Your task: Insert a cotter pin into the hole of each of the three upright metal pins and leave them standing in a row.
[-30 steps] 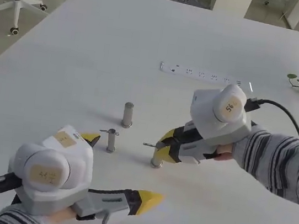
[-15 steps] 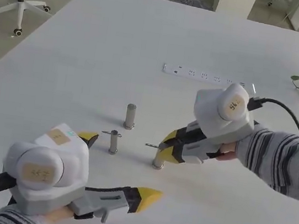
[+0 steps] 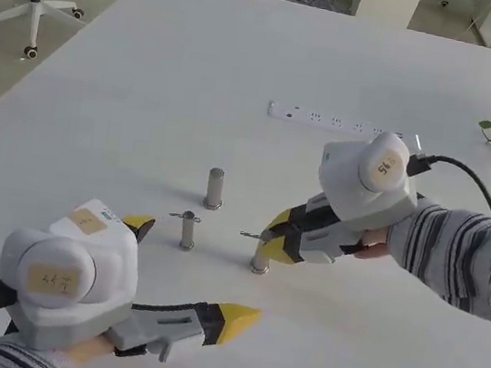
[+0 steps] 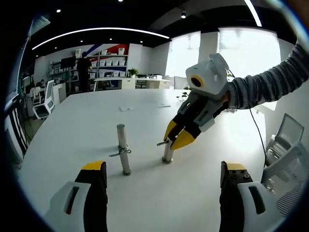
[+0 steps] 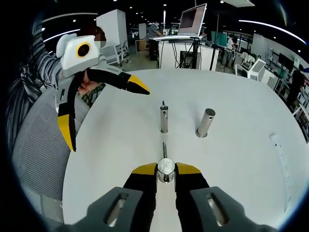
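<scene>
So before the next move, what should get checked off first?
1. Middle pin holds the middle cotter: ok.
2. Near pin holds the near cotter: ok, its tip pokes out beyond the pin.
3. Far pin has a cotter: not ok, nothing in it.
4. All three pins upright: ok.
5. Right gripper free: not ok, shut on the near pin's top.
6. Left gripper open and holding nothing: ok.
</scene>
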Action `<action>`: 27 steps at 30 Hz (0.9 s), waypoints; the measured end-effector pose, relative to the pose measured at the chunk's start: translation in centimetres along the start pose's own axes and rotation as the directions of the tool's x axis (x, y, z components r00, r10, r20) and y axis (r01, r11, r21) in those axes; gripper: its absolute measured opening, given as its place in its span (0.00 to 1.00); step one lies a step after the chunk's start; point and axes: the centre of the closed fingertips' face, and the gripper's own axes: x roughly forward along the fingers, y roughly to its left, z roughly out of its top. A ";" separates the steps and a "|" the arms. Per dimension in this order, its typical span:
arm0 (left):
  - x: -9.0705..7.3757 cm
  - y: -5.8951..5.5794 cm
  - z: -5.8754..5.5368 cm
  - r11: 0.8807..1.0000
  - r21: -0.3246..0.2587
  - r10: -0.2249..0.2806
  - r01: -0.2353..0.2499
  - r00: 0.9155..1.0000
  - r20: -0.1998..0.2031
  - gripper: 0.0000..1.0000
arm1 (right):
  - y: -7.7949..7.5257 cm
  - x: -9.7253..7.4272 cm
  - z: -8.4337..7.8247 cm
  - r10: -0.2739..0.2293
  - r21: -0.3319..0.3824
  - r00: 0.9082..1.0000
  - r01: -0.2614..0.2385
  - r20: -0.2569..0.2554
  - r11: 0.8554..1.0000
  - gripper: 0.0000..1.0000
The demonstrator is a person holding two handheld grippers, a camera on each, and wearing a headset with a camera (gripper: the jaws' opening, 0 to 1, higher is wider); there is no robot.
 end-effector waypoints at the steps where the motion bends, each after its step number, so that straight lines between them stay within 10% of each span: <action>1: 0.0 0.0 0.0 1.000 -0.001 -0.001 0.001 1.000 0.000 0.97 | 0.0 0.0 0.0 0.000 0.001 1.000 0.000 0.000 1.000 0.08; 20: -0.1 0.0 -0.4 1.000 0.019 -0.009 0.009 1.000 -0.022 0.96 | 0.4 -0.6 0.6 -0.019 -0.042 0.999 0.021 0.033 0.999 0.16; 27: -0.2 0.1 -0.2 1.000 0.013 -0.003 0.003 1.000 -0.016 0.96 | -0.5 -1.0 3.2 -0.050 0.124 0.988 0.032 0.143 0.992 0.24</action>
